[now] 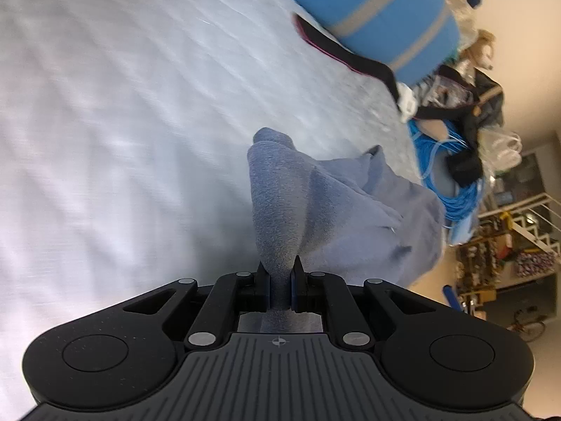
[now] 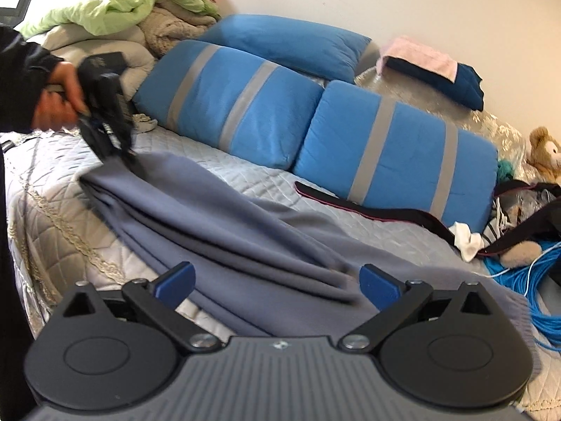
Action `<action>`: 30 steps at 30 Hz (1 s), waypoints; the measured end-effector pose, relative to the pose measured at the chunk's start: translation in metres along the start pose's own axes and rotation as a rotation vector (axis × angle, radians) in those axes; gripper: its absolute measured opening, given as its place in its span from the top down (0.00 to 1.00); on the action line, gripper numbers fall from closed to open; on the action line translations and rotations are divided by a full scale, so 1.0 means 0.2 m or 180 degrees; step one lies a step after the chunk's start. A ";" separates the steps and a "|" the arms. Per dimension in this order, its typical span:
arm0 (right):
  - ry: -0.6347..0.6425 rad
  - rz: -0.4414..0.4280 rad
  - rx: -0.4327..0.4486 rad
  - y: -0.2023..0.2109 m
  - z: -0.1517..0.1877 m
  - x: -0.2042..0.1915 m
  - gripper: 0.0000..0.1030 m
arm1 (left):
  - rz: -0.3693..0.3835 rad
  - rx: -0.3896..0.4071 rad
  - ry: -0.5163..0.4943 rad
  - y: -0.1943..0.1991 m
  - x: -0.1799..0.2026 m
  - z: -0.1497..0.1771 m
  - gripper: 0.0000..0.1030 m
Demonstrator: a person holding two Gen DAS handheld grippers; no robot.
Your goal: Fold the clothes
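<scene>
Cloth [image 2: 217, 217] sprawls grey over the bed [image 2: 52, 217]. Left hand-held gripper [image 1: 279, 282] clamps one corner, frame centre. Right hand-held gripper [image 2: 277, 286] gapes wide, bottom of frame.

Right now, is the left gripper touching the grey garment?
Touching. In the left wrist view, the left gripper is pinched shut on a fold of the grey garment.

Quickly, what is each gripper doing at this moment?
Left gripper: shut on the grey-blue garment.
Right gripper: open, holding nothing.
</scene>
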State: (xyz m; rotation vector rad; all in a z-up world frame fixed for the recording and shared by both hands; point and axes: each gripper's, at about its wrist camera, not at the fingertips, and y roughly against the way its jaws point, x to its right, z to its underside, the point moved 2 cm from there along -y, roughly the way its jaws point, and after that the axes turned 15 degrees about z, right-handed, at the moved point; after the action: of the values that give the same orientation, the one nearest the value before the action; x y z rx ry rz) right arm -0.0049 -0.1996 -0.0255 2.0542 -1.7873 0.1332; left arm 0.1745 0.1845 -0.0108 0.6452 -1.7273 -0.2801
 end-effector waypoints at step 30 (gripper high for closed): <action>0.0271 -0.2577 -0.0578 -0.95 -0.32 -0.27 0.67 | 0.0062 0.0507 0.0332 0.43 -0.30 0.12 0.67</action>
State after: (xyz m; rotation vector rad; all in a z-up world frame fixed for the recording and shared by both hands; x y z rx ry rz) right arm 0.1807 -0.1090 -0.0319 2.4068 -0.7766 -0.1686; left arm 0.1366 0.2841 -0.0214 0.7454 -1.6656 -0.0937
